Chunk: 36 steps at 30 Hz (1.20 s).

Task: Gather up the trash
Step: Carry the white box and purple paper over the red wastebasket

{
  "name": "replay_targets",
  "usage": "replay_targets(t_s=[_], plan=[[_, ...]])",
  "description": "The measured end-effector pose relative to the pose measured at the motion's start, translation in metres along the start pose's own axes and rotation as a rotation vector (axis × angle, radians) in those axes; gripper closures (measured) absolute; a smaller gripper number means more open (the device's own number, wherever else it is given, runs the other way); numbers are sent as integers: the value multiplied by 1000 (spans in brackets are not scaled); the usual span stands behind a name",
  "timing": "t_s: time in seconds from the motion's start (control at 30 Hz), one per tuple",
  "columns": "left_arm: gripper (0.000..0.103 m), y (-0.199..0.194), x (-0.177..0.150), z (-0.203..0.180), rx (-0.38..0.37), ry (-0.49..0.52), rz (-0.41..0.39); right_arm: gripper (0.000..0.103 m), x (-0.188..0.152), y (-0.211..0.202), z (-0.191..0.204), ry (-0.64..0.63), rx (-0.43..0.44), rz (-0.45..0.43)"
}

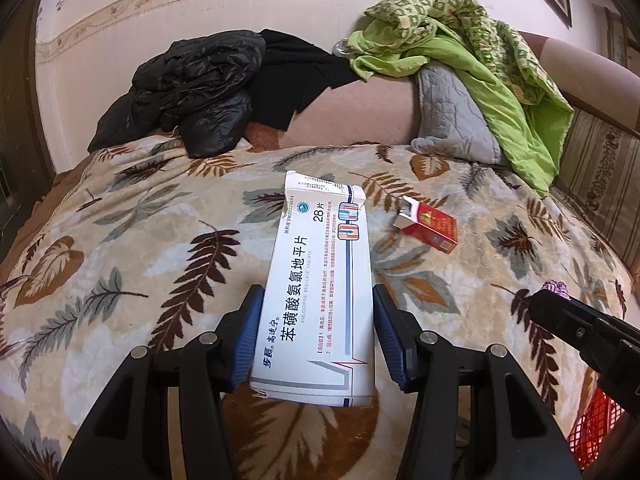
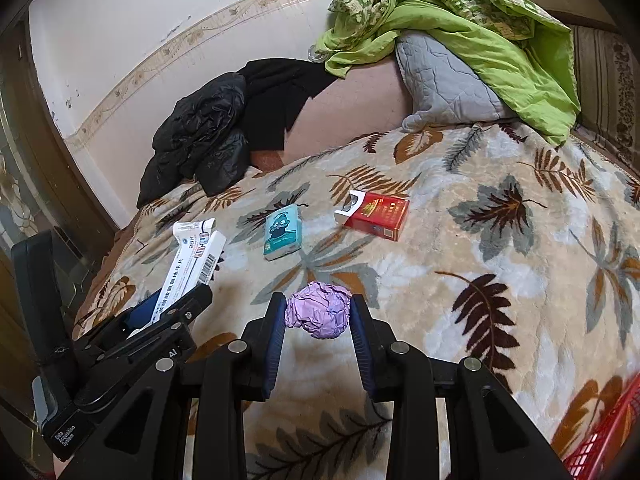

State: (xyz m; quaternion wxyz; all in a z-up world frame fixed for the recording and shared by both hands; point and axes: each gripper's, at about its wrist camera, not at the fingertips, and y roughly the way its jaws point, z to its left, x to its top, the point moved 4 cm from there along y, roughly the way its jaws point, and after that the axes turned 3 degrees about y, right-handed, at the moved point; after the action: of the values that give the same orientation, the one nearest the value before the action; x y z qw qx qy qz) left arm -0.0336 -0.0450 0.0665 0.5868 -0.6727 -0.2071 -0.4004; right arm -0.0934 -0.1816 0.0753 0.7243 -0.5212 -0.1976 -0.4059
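Leaf-patterned bed (image 2: 500,240) carried the trash. Left gripper (image 1: 318,328) jaws clamped a white medicine box (image 1: 320,300); right gripper (image 2: 318,332) jaws pinched a purple paper ball (image 2: 318,310). Cigarette pack (image 2: 376,214), tissue pack (image 2: 282,232) awaited; red basket (image 2: 608,440) stood nearby.

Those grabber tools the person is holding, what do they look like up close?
Each is a black plastic frame of angled struts joined by round silver pins. The left gripper and right gripper both end in two ribbed blue pads. The left one's body carries a white "Data Acquisition System" label. No cables or sleeves show.
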Motion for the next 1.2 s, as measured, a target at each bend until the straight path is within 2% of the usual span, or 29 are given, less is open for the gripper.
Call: replay_targets(t_s=[0.1,0.2,0.33,0.37,0.53,0.77,0.97,1.1,1.2], plan=[[50,-5,-1,-11,-17,20,-4,69,-2,-12,-5,22,9,-1],[50,-14,-3,-30,-72,46,-7,69,-5,-31,-16,48,14,-4],[50,-33,-5,-68,-202,101,-22,69,-9,-71,-44,81,-7,-20],[50,-39,-7,-82,-256,121,-21,69,-9,-81,-52,89,-17,-27],[50,-62,-16,-131,-437,167,-6,69,-14,-139,-111,177,-81,-67],[50,-87,-24,-195,-573,249,31,69,-31,-205,-176,261,-170,-101],[50,-119,-45,-269,-737,375,104,69,-48,-240,-219,330,-218,-116],[50,-130,-58,-308,-793,448,157,69,-57,-252,-242,383,-239,-123],[50,-127,-64,-327,-795,480,196,69,-64,-259,-260,427,-249,-131]])
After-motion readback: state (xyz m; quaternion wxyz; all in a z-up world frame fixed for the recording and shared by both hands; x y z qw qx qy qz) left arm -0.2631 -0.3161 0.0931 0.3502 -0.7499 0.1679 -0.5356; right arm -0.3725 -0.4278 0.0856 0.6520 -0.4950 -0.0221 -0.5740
